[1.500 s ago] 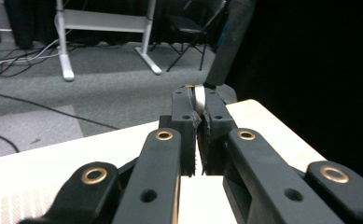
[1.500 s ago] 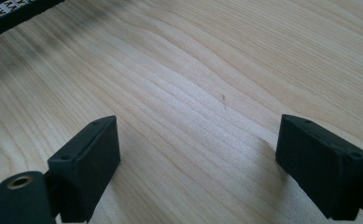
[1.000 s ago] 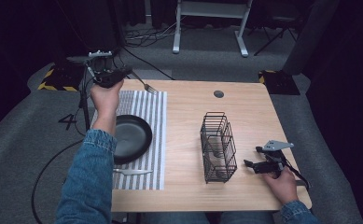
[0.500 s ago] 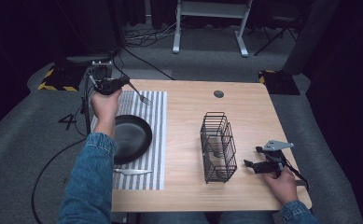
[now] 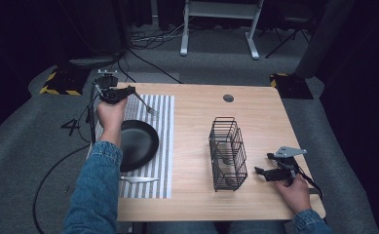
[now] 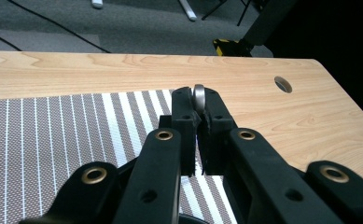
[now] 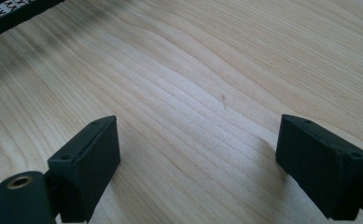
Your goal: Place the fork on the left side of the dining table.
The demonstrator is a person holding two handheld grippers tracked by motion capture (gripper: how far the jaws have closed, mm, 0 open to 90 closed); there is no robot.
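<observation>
Left tongs (image 5: 128,92) pinch what looks like a fork's (image 5: 145,105) stiff, slippery, light handle end; right tongs (image 5: 267,168) gape empty.

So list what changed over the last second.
The left gripper, shut on the fork, lifted it off the mat and swung its tines rightward. The right gripper, plate, knife and basket stayed put.

this looks like a recording studio or lab, because a single wooden table (image 5: 255,117) stands on grey carpet (image 5: 26,141) among dark curtains (image 5: 26,29), with loose cables (image 5: 143,41) and yellow-black hazard tape (image 5: 55,83) on the floor.
</observation>
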